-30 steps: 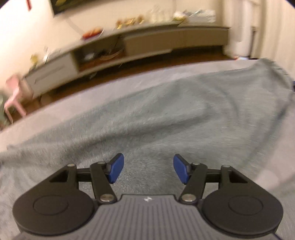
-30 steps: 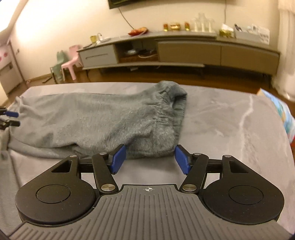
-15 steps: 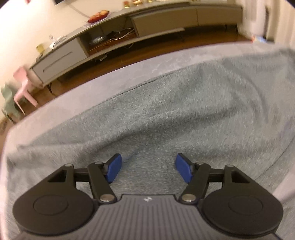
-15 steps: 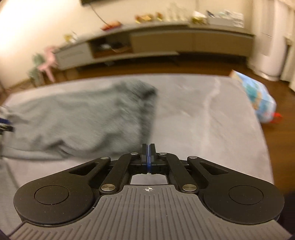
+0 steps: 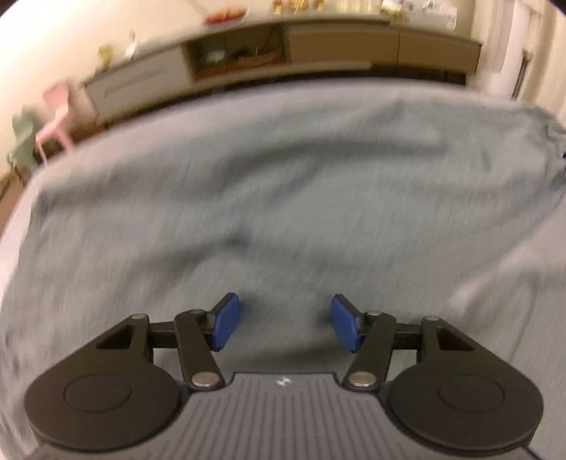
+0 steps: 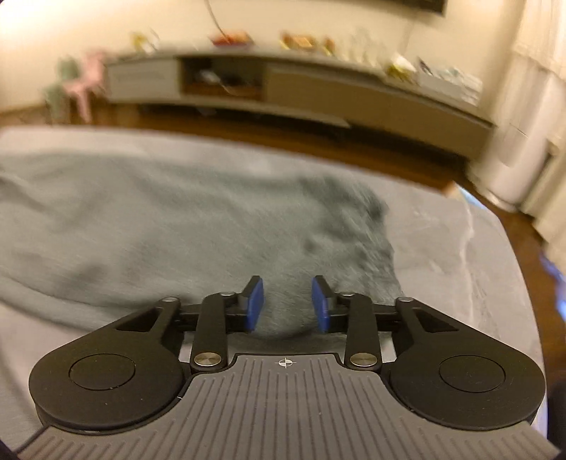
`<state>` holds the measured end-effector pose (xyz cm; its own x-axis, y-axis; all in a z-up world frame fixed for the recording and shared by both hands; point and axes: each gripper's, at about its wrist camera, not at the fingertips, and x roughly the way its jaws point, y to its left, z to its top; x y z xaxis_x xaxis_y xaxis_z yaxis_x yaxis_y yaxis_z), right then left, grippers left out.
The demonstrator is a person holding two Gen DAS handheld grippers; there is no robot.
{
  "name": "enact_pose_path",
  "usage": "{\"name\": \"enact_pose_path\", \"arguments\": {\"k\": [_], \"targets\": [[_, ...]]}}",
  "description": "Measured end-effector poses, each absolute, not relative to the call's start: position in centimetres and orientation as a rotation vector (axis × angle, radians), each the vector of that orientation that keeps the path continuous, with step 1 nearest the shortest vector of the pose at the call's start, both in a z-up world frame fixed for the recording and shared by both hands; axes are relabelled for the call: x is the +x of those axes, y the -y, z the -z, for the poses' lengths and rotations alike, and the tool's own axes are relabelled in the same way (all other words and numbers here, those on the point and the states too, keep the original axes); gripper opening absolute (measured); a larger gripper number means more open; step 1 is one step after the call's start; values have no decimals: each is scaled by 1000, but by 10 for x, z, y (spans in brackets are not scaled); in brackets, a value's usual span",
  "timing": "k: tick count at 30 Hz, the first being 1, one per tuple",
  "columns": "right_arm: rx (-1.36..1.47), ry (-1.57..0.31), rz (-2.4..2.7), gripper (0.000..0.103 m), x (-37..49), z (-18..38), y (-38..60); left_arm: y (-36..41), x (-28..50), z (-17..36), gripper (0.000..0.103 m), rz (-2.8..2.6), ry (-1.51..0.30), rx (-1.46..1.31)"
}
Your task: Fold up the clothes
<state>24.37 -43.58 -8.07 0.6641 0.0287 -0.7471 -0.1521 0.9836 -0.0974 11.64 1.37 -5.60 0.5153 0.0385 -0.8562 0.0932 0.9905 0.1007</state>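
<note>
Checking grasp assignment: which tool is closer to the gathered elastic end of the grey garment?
Right. The right tool hangs over the gathered end, opening. The left tool is over the garment's flat middle, closing; that end lies far right.

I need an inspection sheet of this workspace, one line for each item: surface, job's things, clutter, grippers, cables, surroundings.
Surface: grey bed cover, mostly bare on the right.
Job's things: grey garment spread flat, gathered end to the right.
Clutter: nothing seen on the bed.
Grippers: left hand-held gripper closing, right hand-held gripper opening; both above the garment, nothing gripped.
Cables: one hangs on the wall.
Surroundings: long low cabinet, pink chair, wooden floor.
</note>
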Motion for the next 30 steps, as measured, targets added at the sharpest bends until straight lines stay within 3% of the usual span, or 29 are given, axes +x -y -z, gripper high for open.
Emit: {"name": "enact_pose_path", "arguments": {"k": [5, 12, 14, 19, 26, 30], "targets": [[-138, -979, 0, 40, 231, 71, 456, -40, 89, 41, 61, 105, -1033, 169], [-318, -842, -23, 38, 191, 9, 363, -168, 108, 11, 60, -231, -830, 45], [-325, -810, -129, 41, 186, -8, 308, -217, 114, 15, 59, -341, -811, -34], [-287, -803, -468, 59, 191, -23, 129, -306, 145, 4, 60, -348, -749, -275], [-351, -776, -710, 78, 203, -6, -108, -368, 186, 35, 66, -169, -783, -536], [-487, -742, -725, 76, 219, 27, -195, -395, 196, 56, 65, -93, -780, -675]]}}
